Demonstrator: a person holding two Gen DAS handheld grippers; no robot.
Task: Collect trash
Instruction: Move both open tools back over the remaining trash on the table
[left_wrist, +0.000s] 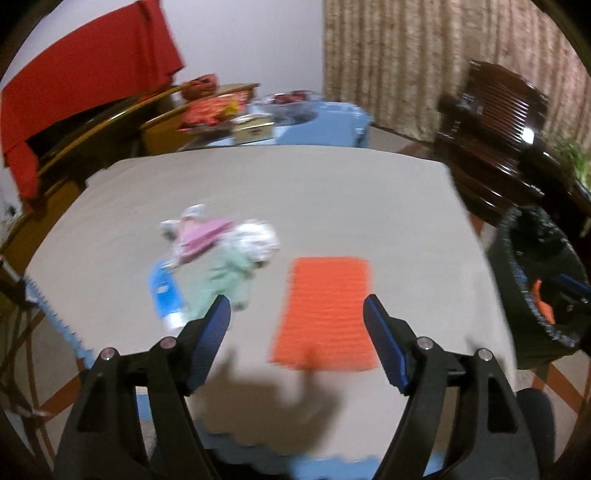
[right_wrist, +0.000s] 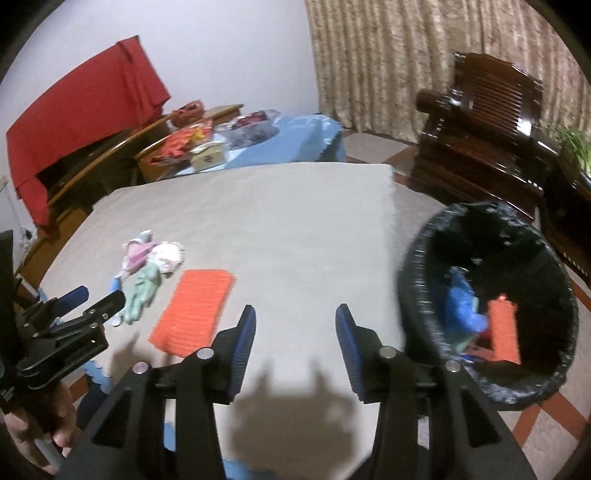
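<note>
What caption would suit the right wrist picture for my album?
Empty right gripper open over the grey table, orange packet and crumpled wrappers still lying there, lined black bin partly filled alongside.

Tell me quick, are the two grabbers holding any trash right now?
Left gripper: open, holding nothing.
Right gripper: open, holding nothing.

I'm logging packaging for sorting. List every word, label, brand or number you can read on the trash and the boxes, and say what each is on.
No text can be read in either view.
blue packet: pale marks, too blurred to read.
cream box on the far table: a small dark mark, too small to read.
red wrappers beside it: print blurred.
orange sheet: ridges only, no text.
</note>
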